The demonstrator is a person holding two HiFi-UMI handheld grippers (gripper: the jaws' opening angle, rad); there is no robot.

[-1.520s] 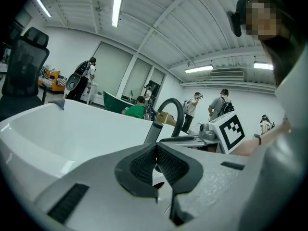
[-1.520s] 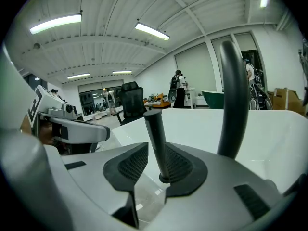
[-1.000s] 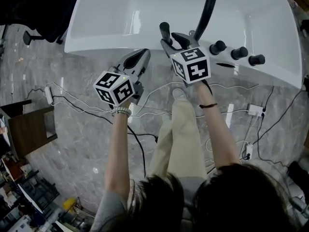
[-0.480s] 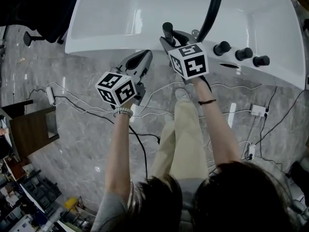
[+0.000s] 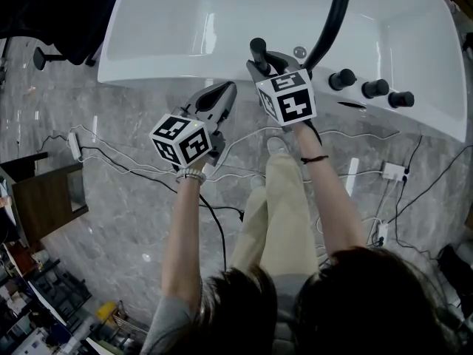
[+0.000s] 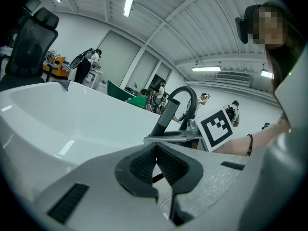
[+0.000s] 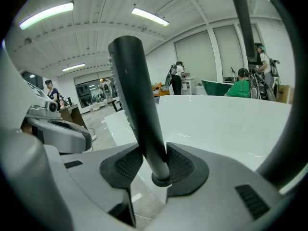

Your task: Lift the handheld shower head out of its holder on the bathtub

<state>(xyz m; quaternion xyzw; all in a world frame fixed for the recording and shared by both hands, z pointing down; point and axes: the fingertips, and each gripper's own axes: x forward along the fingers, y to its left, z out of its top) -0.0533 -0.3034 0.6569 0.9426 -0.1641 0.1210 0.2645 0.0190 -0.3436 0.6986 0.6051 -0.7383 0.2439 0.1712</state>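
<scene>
My right gripper (image 5: 260, 65) is shut on the black handheld shower head (image 5: 257, 50) over the near rim of the white bathtub (image 5: 170, 58). Seen from the right gripper view, the shower head's handle (image 7: 139, 105) stands upright, clamped between the two pads of my right gripper (image 7: 154, 165). Its black hose (image 5: 332, 17) arcs up and away to the right. A chrome holder (image 5: 299, 52) shows just right of the held handle. My left gripper (image 5: 222, 93) hangs shut and empty beside the tub's outer wall, left of the right one. In the left gripper view the left gripper (image 6: 155, 163) has its pads touching.
Three black knobs (image 5: 375, 88) stand on the tub rim to the right. White cables (image 5: 244, 172) and a power strip (image 5: 392, 170) lie on the grey marble floor. A black office chair (image 5: 59, 21) stands at the far left.
The hose has swung a little to the right. The right gripper stays shut on the shower head in nearly the same place. The left gripper has edged slightly towards the tub.
</scene>
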